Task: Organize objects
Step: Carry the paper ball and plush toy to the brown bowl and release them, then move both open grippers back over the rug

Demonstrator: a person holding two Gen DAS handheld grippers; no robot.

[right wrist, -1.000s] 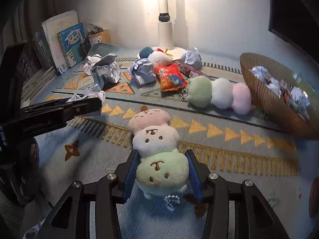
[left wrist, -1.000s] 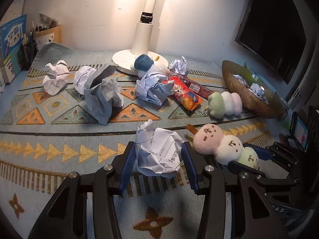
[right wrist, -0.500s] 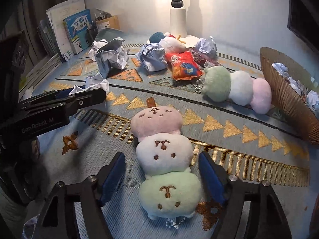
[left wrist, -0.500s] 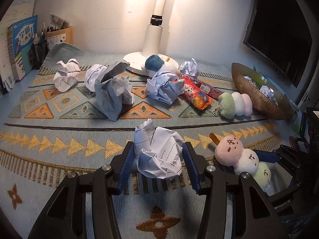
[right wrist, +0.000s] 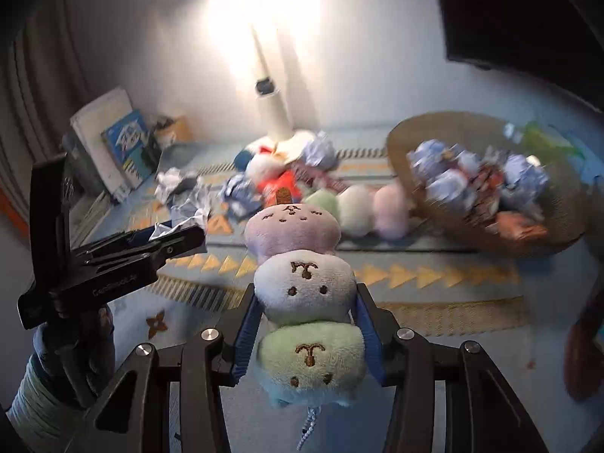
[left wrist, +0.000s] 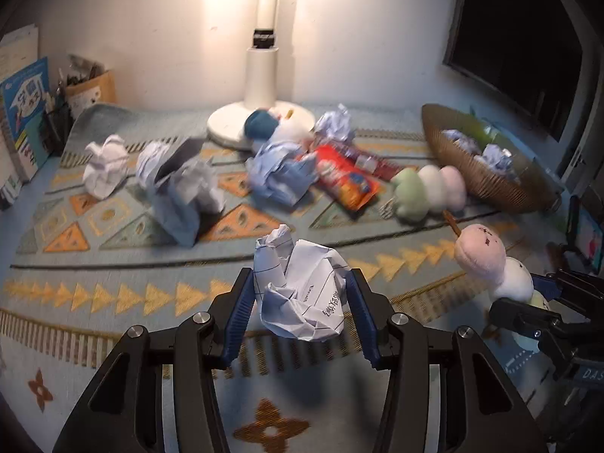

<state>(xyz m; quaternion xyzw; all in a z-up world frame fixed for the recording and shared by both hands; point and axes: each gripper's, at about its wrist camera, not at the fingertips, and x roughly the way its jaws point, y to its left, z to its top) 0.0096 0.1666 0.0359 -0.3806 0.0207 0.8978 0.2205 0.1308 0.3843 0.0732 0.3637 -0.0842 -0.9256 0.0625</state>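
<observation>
My left gripper (left wrist: 300, 311) is shut on a crumpled white paper ball (left wrist: 300, 288) and holds it above the patterned mat (left wrist: 113, 294). My right gripper (right wrist: 307, 332) is shut on a three-ball dango plush (right wrist: 302, 287) (pink, white, green with faces) and holds it lifted off the mat; the plush also shows in the left wrist view (left wrist: 494, 264). A woven basket (right wrist: 558, 226) with several paper balls and wrappers stands at the right, also in the left wrist view (left wrist: 490, 185).
On the mat lie more crumpled papers (left wrist: 185, 192), a blue paper wad (left wrist: 279, 173), a red snack bag (left wrist: 347, 183), a second pastel dango plush (left wrist: 430, 192) and a round plush (left wrist: 260, 122) by the white lamp base (left wrist: 260, 113). Books (left wrist: 22, 113) stand at left.
My right gripper was open around the dango plush, then shut on it and lifted it, tilting toward the basket. My left gripper rose a little with the paper ball.
</observation>
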